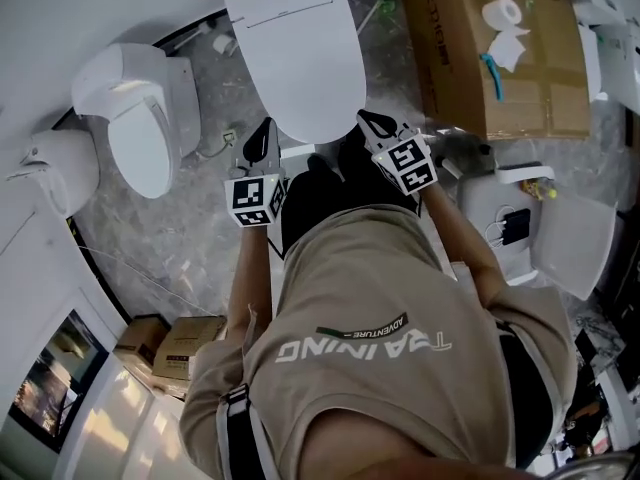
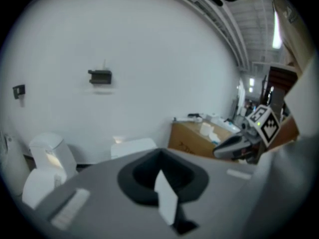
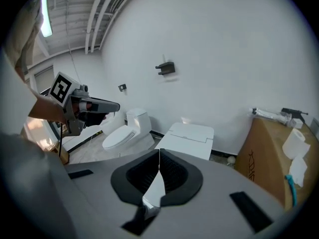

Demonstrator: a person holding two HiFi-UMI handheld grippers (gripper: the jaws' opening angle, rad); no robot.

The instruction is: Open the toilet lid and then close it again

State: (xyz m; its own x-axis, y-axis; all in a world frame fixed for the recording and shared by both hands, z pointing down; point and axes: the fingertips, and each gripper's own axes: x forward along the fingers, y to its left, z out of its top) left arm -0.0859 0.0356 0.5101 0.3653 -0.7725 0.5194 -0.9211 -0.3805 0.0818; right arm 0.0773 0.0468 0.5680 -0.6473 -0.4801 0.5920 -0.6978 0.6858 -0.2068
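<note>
The left gripper (image 2: 160, 158) has its fingers clenched together on nothing, and so has the right gripper (image 3: 159, 156). Just ahead of both sets of fingers lies the toilet lid (image 1: 300, 48), down flat; whether they touch it I cannot tell. Off to the right of the right fingers stands a cardboard box (image 1: 500, 58); left of the left fingers, a second toilet (image 1: 140, 133).

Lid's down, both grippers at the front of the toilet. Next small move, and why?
Probably ease the right gripper down to hook its tip under the front edge of the toilet lid. The lid lies closed, and both it and the left gripper are shut, empty and near that edge.
</note>
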